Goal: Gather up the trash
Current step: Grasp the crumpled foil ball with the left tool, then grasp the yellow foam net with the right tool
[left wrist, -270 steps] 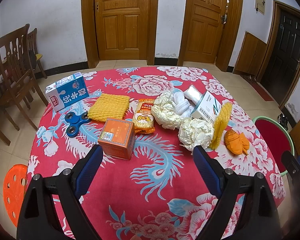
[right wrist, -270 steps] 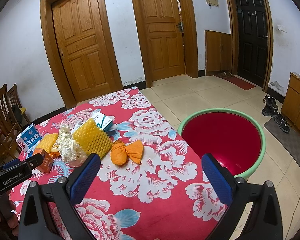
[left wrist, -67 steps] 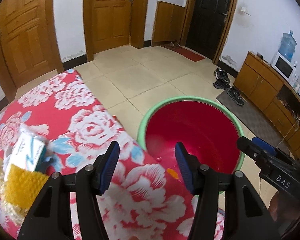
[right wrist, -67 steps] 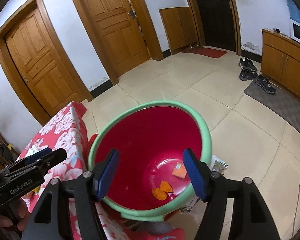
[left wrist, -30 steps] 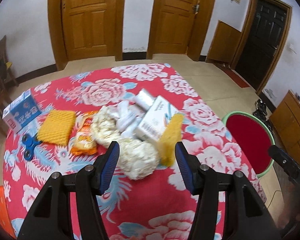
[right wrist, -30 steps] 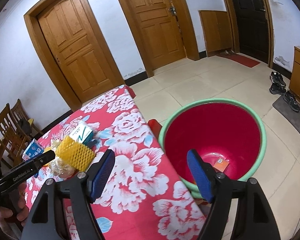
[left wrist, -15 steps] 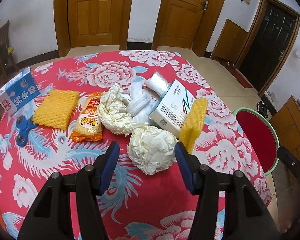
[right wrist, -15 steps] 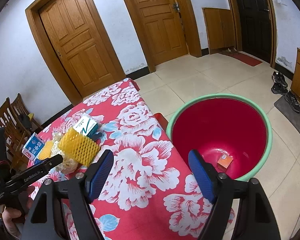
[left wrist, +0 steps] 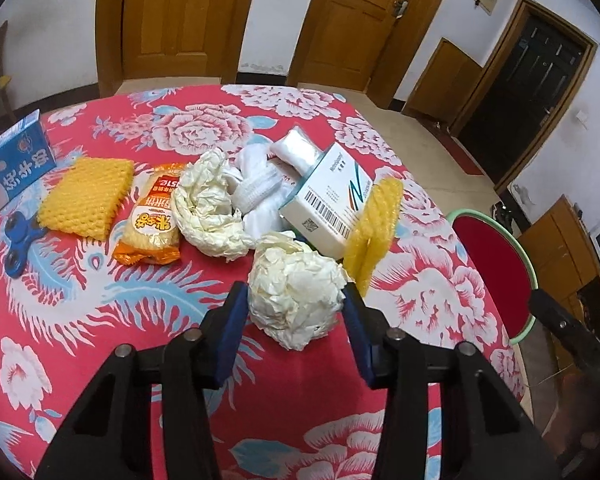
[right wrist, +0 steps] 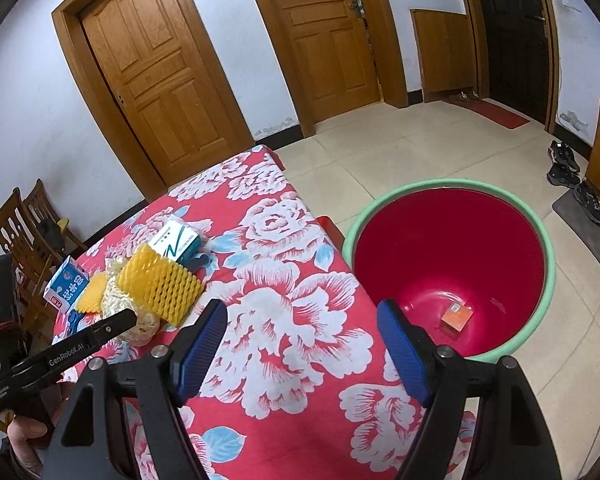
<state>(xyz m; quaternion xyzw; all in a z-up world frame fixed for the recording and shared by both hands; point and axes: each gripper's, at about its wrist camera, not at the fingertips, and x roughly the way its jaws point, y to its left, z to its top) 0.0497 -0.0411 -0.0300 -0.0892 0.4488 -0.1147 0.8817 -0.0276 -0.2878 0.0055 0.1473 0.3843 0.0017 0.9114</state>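
Note:
Trash lies on the red floral table [left wrist: 140,320]. My left gripper [left wrist: 294,316] is open, its blue pads on either side of a crumpled cream paper ball [left wrist: 294,294], not closed on it. Behind lie a second paper wad [left wrist: 208,208], a snack packet [left wrist: 154,220], white cloth [left wrist: 256,192], a white barcode box [left wrist: 328,196] and yellow foam nets [left wrist: 374,232] [left wrist: 86,196]. My right gripper [right wrist: 300,344] is open and empty above the table edge [right wrist: 280,320], beside the red bin [right wrist: 452,264], which holds an orange box [right wrist: 456,318].
A blue milk carton [left wrist: 16,168] and a blue fidget spinner [left wrist: 16,240] lie at the table's left. The bin [left wrist: 496,272] stands on the floor at the table's right. Wooden chairs [right wrist: 28,220], doors, shoes [right wrist: 572,176] and cabinets surround the table.
My left gripper has moved forward and down to the paper ball, which now sits between its pads. The right gripper has shifted slightly; the view of the bin is nearly the same.

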